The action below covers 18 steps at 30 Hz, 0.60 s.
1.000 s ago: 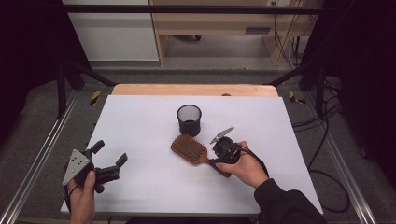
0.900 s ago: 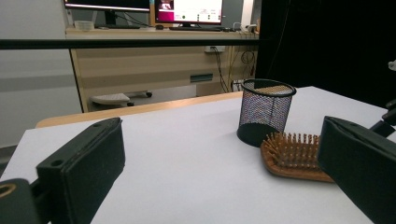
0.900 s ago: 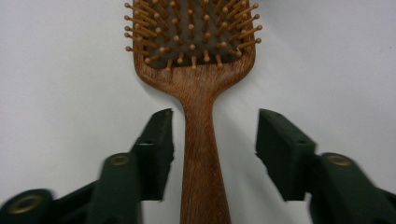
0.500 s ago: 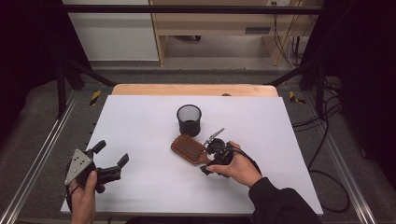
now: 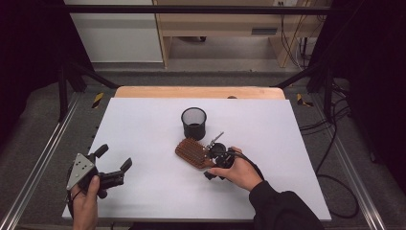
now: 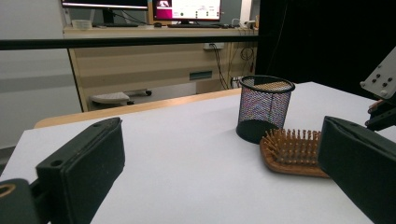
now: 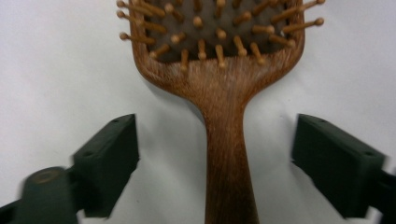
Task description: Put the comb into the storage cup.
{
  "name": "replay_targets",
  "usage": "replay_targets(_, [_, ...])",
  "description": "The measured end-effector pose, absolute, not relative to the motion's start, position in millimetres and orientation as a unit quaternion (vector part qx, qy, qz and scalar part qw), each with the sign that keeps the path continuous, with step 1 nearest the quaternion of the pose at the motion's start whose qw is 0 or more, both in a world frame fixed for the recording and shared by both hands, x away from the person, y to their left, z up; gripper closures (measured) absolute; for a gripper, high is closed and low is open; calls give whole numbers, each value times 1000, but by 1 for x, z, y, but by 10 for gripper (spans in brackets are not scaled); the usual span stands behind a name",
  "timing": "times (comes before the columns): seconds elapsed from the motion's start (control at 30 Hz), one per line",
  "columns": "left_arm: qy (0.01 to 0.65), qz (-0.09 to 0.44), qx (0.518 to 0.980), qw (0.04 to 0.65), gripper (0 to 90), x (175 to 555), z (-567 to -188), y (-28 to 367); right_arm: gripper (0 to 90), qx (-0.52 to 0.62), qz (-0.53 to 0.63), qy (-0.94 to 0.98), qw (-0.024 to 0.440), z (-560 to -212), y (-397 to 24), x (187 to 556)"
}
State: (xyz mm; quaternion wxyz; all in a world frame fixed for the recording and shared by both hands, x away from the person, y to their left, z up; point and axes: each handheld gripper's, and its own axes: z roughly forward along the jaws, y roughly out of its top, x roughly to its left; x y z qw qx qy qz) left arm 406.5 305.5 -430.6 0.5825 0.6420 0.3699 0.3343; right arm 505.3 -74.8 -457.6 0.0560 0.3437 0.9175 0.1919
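Wooden and brown, the hairbrush (image 5: 194,152) lies bristles-up on the white table (image 5: 143,124), a little to the person's side of its middle, with its handle pointing toward the right gripper (image 5: 210,160). In the right gripper view the hairbrush (image 7: 219,84) handle runs up between the 2 black jaws, which stand on either side of it with white table showing in each gap, so the pads do not press on the wood; the jaws have just been closing in after opening wider, and the handle lies between them untouched. The right hand (image 5: 239,172) holds that gripper low over the table, just beside the brush head. A black mesh cup (image 5: 194,123) stands upright just beyond the hairbrush, near it but apart; in the left gripper view the mesh cup (image 6: 264,108) shows just behind the hairbrush (image 6: 294,151), whose wooden pins stick up. The left gripper (image 5: 115,165) sits near the table's front left corner, well apart from the brush, held by the left hand (image 5: 85,201), its 2 jaws spread wide with nothing between them. No brand or label can be read on the hairbrush or the cup. A monitor (image 6: 187,9) on the far desk shows a bright screen, but its writing is too small to read.
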Motion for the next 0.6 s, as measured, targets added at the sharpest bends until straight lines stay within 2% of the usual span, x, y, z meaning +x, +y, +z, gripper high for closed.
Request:
replay_targets(0.17, [369, 334, 644, 582, 13, 407, -431, 305, 393, 338, 204, 917, 61, -455, -77, 507])
replay_targets(0.23, [370, 333, 643, 582, 14, 407, -431, 305, 410, 336, 204, 918, 60, -455, -77, 507])
replay_targets(0.47, [369, 334, 643, 582, 14, 407, -431, 306, 541, 328, 200, 920, 74, -455, -78, 505])
replay_targets(0.57, [370, 334, 643, 581, 14, 406, -431, 306, 630, 315, 203, 924, 74, -455, -79, 504])
replay_targets(0.6, [370, 334, 643, 582, 14, 406, -431, 306, 630, 315, 203, 924, 74, -455, -79, 504])
